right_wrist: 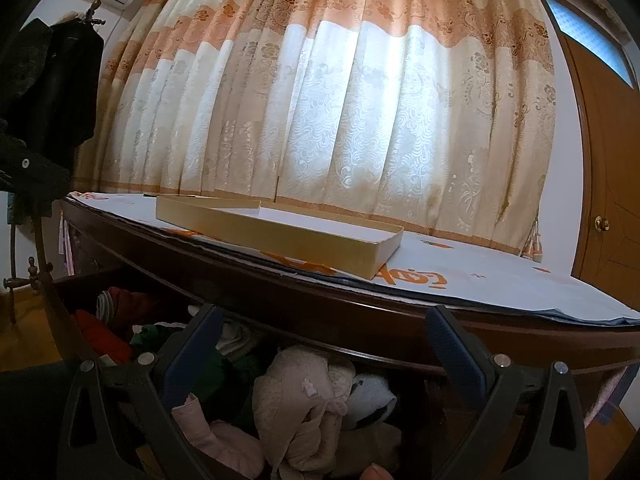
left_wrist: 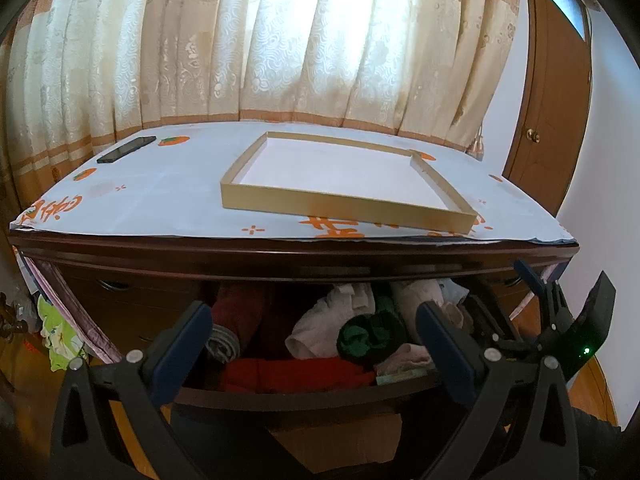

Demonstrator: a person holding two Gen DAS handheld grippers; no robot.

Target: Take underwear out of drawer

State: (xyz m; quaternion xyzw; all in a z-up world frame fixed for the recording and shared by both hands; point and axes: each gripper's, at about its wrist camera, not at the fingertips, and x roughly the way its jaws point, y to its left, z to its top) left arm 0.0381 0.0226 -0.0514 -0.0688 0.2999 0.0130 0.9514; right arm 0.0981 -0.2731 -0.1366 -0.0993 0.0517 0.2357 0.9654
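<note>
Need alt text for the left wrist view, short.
Open left gripper hovers over an open dark wooden drawer stuffed with red, white and green folded garments. On the dresser top sits an empty shallow tan cardboard tray; cream patterned curtains hang behind.

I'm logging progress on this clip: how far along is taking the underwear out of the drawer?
Done: the drawer is open, clothes showing. In hand: nothing; the left tongs and right tongs both hang open above the clothes, the right over a pink garment. Left: grasp a piece and lift it out. The tray on top holds nothing.
</note>
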